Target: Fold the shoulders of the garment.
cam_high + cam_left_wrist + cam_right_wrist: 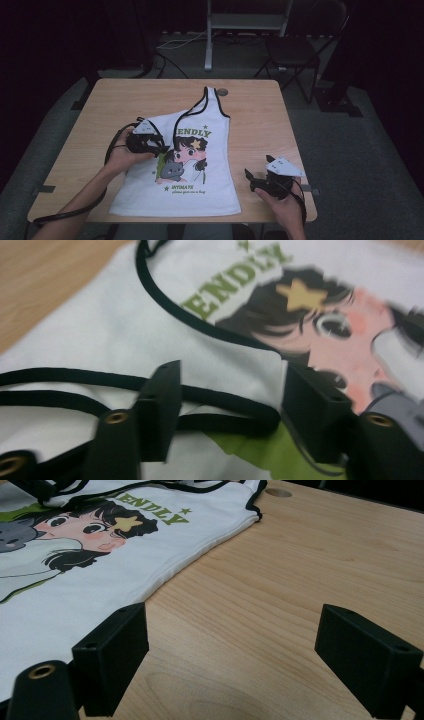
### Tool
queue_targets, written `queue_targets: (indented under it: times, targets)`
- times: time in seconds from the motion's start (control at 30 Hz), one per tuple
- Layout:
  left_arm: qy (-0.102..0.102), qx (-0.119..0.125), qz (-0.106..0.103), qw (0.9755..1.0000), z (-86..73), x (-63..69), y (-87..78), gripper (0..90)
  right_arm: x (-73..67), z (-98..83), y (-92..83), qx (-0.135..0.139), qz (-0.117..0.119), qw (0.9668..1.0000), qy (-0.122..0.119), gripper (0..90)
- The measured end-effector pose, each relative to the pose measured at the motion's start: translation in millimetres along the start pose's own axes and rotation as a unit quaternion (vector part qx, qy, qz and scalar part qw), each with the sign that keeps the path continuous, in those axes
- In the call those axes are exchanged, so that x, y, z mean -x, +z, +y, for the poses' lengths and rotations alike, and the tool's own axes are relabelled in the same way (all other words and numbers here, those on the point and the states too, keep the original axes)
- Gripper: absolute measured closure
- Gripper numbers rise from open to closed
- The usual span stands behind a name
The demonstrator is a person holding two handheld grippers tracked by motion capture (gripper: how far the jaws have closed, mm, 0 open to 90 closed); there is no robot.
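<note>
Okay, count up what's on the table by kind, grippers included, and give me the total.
Tank top: 1
Grippers: 2, left gripper over the top, right gripper on bare table
Total: 3

My left gripper (159, 148) covers the shirt's (215, 185) folded strap. "ENDLY" (194, 132) is all I read (earlier letters hidden under the fold). Small print (181, 190) under the cartoon is too tiny. Left gripper view is blurred, its edges cropping the cartoon.
</note>
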State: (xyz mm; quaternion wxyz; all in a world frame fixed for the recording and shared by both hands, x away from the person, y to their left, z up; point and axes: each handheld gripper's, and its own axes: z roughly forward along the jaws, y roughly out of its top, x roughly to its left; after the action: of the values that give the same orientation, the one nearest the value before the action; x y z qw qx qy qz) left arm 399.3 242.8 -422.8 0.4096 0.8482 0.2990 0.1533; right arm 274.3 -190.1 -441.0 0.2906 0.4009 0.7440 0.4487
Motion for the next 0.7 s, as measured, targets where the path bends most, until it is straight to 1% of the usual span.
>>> queue_targets:
  times: [0.07,0.1,0.13,0.17,0.2,0.23,0.3,0.37,0.5,0.57,0.67,0.7]
  targets:
    - [-0.024,0.022,0.002,0.9995,-0.5,-2.9,-7.9,30.4,0.0,0.1,0.2,-0.002,0.001,1.0,0.0,13.2]
    - [-0.036,0.036,0.0,0.9987,-1.2,-4.8,-12.8,30.3,-0.1,0.1,0.3,-0.002,0.001,1.0,0.0,13.2]
    - [-0.052,0.049,-0.002,0.9974,-1.9,-6.7,-18.0,28.8,-0.2,0.1,0.3,-0.001,0.001,1.0,0.0,13.2]
    - [-0.069,0.061,-0.002,0.9958,-2.7,-8.6,-23.1,21.0,-0.2,0.1,0.2,0.0,0.0,1.0,-0.002,13.2]
    - [-0.073,0.077,-0.009,0.9943,-5.0,-10.6,-29.8,19.9,-0.2,0.0,0.1,0.0,-0.001,1.0,-0.001,13.2]
    - [-0.076,0.085,-0.007,0.9934,-6.7,-11.0,-34.5,19.9,-0.3,0.0,-0.1,0.0,-0.001,1.0,0.0,13.2]
    - [-0.073,0.095,0.003,0.9928,-10.4,-11.9,-43.0,19.9,-0.2,0.0,-0.1,0.0,-0.001,1.0,0.001,13.2]
    - [-0.079,0.108,0.009,0.991,-15.1,-13.6,-52.8,19.9,-0.2,-0.1,-0.1,0.001,-0.001,1.0,0.0,13.2]
    - [-0.095,0.134,0.031,0.9859,-25.8,-19.1,-74.2,19.9,-0.1,0.1,0.1,-0.001,0.0,1.0,0.001,13.2]
    - [-0.097,0.135,0.045,0.9851,-32.4,-22.2,-84.5,19.9,0.0,0.1,0.2,-0.002,-0.001,1.0,0.0,13.2]
    - [-0.099,0.134,0.054,0.9846,-40.8,-24.6,-95.8,19.9,-0.1,0.1,0.3,-0.002,-0.001,1.0,0.0,13.2]
    - [-0.097,0.134,0.06,0.9844,-44.4,-25.6,-100.6,19.9,-0.1,0.2,0.3,-0.002,-0.001,1.0,0.0,13.2]
